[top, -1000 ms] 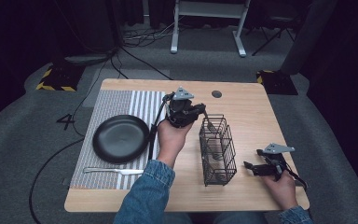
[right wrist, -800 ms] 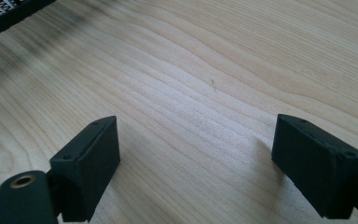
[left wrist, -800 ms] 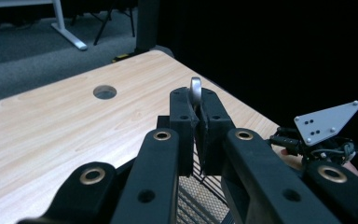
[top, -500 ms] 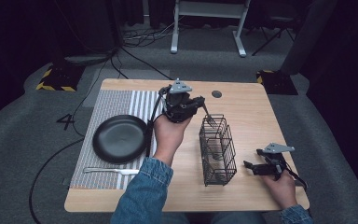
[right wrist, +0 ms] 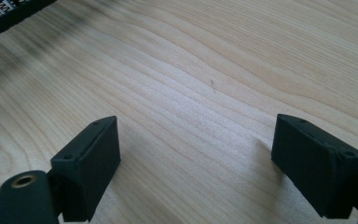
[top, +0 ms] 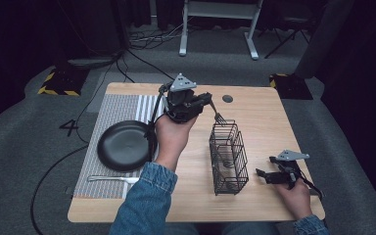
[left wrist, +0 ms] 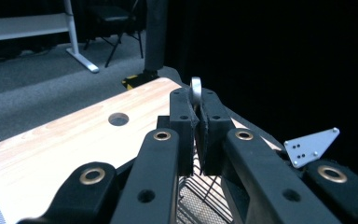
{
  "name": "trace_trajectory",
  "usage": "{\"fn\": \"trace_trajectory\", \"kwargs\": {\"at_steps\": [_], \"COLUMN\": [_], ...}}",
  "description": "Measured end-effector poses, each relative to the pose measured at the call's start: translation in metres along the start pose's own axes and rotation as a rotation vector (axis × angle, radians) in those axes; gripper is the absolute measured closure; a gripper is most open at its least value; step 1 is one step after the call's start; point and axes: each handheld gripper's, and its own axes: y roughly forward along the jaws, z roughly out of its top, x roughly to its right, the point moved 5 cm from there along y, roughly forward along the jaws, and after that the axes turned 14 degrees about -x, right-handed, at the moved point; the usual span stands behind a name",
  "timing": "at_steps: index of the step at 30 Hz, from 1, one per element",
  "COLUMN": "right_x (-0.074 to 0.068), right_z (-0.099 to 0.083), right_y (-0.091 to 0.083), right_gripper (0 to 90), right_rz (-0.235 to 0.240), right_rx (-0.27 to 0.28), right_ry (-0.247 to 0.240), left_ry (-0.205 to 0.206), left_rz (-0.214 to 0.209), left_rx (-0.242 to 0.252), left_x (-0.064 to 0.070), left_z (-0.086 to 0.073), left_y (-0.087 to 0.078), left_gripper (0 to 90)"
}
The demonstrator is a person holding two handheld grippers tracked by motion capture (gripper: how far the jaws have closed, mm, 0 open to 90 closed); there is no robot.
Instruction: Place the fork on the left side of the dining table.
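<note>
We see, from the high view, a wooden worktop [top: 269,122] carrying a striped mat [top: 122,105] on the left, a black pan [top: 125,145] on that mat, and a spoon [top: 111,179] lying near the mat's near edge. A black wire basket [top: 228,157] stands right of centre, its long side running away from the person.

The left tool [top: 206,101], held in the left hand [top: 172,132], is raised above the worktop between the pan and the basket. Its jaws are closed on the handle of a fork [top: 216,113], whose tines point down and to the right, just above the far end of the basket. In the left gripper view we see the left tool [left wrist: 198,128] with its pads pressed nearly together and the rounded metal end of the fork [left wrist: 196,89] standing up between them; the wire basket [left wrist: 200,189] lies below the jaws and a round hole [left wrist: 118,119] in the worktop lies beyond.

The right tool [top: 264,172], held in the right hand [top: 293,196], rests low near the worktop's near right corner, apart from the basket and pointing towards it. In the right gripper view we see the right tool [right wrist: 196,156] with its jaws spread wide, holding nothing, with bare wood of the worktop [right wrist: 205,93] between them.
</note>
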Motion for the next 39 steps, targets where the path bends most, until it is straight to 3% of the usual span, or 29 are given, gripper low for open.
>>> {"fn": "trace_trajectory", "kwargs": {"at_steps": [13, 18, 28, 34, 37, 39], "right_x": [0.0, 0.0, -0.001, 0.0, 0.0, 0.0], "right_z": [-0.001, -0.001, 0.0, 0.0, 0.0, 0.0], "right_y": [0.0, 0.0, 0.0, 0.0, 0.0, 0.0], "right_gripper": [15.5, 15.5, 15.5, 15.6, 15.6, 15.6], "right_rz": [0.001, 0.001, 0.002, 0.001, -0.001, -0.001], "right_rx": [0.0, 0.0, 0.001, 0.002, 0.005, 0.005], "right_ry": [0.0, 0.0, 0.003, 0.003, -0.001, -0.001], "left_ry": [-0.042, -0.056, -0.125, -0.147, -0.169, -0.175], "left_rz": [0.064, 0.139, 0.194, 0.223, 0.256, 0.262], "left_rx": [0.059, 0.039, 0.039, 0.029, 0.023, 0.022], "left_x": [-0.024, -0.045, -0.081, -0.097, -0.113, -0.117], "left_z": [0.009, 0.011, 0.007, 0.005, 0.004, 0.003], "left_y": [-0.027, -0.035, -0.05, -0.054, -0.055, -0.056], "left_gripper": [86.3, 86.3, 86.2, 86.2, 86.2, 86.2]}}
